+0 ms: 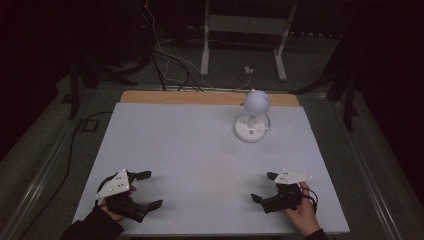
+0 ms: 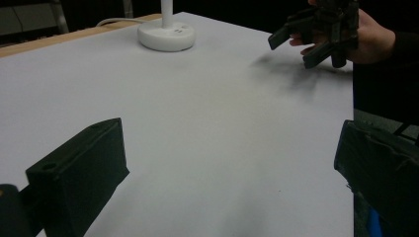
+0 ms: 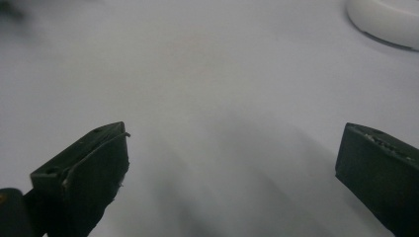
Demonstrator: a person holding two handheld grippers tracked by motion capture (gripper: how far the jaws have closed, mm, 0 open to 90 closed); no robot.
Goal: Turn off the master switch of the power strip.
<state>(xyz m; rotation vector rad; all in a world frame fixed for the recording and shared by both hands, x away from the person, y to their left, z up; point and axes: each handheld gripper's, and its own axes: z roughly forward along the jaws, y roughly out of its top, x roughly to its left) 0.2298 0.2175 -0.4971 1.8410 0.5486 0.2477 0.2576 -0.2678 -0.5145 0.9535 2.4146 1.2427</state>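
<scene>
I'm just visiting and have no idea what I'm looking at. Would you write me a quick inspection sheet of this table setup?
Surface: white table, bare across the middle, with a wooden strip along the far edge.
Job's things: white desk lamp with a round head, standing upright at the far right on its round base.
Clutter: nothing seen.
Grippers: left gripper near the front left corner, jaws wide apart, nothing between them; right gripper near the front right, likewise open with nothing held.
Cables: white lamp cord runs off the far edge; loose cables lie on the floor.
Surroundings: dark room, white stand legs behind the table.
</scene>
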